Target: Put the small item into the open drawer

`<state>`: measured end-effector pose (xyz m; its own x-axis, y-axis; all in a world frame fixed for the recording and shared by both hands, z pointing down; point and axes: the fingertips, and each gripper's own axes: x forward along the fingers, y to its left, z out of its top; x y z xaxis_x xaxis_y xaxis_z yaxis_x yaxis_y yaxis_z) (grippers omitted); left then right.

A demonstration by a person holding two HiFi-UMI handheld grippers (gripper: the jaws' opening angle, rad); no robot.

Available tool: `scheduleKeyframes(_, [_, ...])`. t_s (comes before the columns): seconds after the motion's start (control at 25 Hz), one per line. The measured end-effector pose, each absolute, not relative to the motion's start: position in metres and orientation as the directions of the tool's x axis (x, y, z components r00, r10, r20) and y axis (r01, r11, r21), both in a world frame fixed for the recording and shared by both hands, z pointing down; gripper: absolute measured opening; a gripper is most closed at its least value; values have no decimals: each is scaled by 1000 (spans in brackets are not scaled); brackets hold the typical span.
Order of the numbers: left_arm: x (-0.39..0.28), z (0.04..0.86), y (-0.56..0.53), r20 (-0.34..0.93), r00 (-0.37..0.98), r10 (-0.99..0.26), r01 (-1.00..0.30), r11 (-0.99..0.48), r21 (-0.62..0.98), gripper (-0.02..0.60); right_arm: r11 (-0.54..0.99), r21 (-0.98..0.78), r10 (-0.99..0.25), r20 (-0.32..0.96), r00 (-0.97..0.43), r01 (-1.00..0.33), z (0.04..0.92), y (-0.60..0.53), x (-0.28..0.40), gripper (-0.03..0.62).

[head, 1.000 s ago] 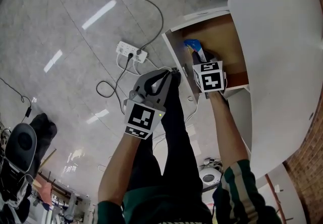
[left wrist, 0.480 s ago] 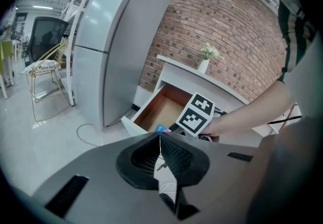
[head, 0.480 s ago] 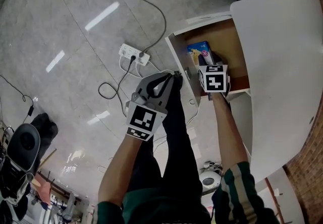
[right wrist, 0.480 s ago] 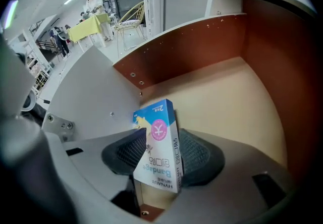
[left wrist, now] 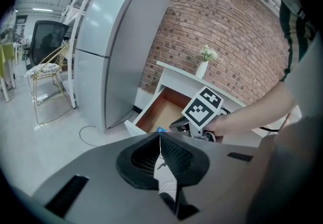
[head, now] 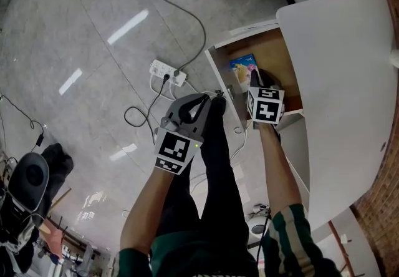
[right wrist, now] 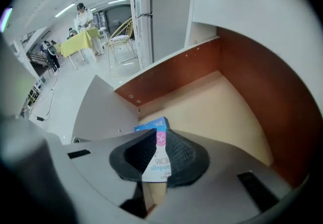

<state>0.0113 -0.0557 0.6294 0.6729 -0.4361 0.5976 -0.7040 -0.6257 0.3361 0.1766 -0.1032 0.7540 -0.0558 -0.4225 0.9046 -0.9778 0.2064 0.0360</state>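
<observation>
The small item, a blue box (head: 243, 70) with a pink and white label, lies flat on the floor of the open wooden drawer (head: 215, 60). My right gripper (head: 259, 77) hovers just behind it over the drawer. Its jaws are closing, and no pad presses on the box. In the right gripper view the box (right wrist: 151, 125) shows through the narrow gap of the right gripper (right wrist: 157, 134), with the drawer's floor (right wrist: 212, 107) beyond. My left gripper (head: 215, 92) is shut and empty, outside the drawer front; in its own view the left gripper (left wrist: 160, 137) points at the drawer (left wrist: 161, 112).
A white tabletop (head: 336, 82) overhangs the drawer on the right. A power strip (head: 165, 70) with cables lies on the tiled floor to the left. A grey fridge (left wrist: 116, 41) stands beyond the drawer, and a vase of flowers (left wrist: 204, 61) sits on the table.
The right gripper let go of the blue box, which now lies on the drawer floor, and drew back slightly. The left gripper stayed beside the drawer front.
</observation>
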Motion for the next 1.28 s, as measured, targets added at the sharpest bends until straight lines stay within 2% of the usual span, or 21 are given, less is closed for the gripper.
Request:
scheduleKeyframes(0.12, [10, 616, -57, 592, 680, -433, -692, -647, 321, 15, 169, 14, -438, 897, -62, -986, 739, -102, 173, 46])
scheduleKeyframes(0.36, [3, 578, -63, 576, 681, -452, -686, -669, 287, 15, 140, -56, -464, 878, -115, -989, 699, -88, 153, 26])
scheduleKeyframes(0.88, [-14, 490, -49, 538, 703, -466, -653, -723, 228, 15, 156, -160, -616, 756, -223, -975, 563, -47, 107, 25])
scheduleKeyframes(1.28, [-12, 392, -53, 446, 743, -499, -614, -773, 157, 15, 148, -122, -758, 623, -191, -982, 435, -31, 115, 25])
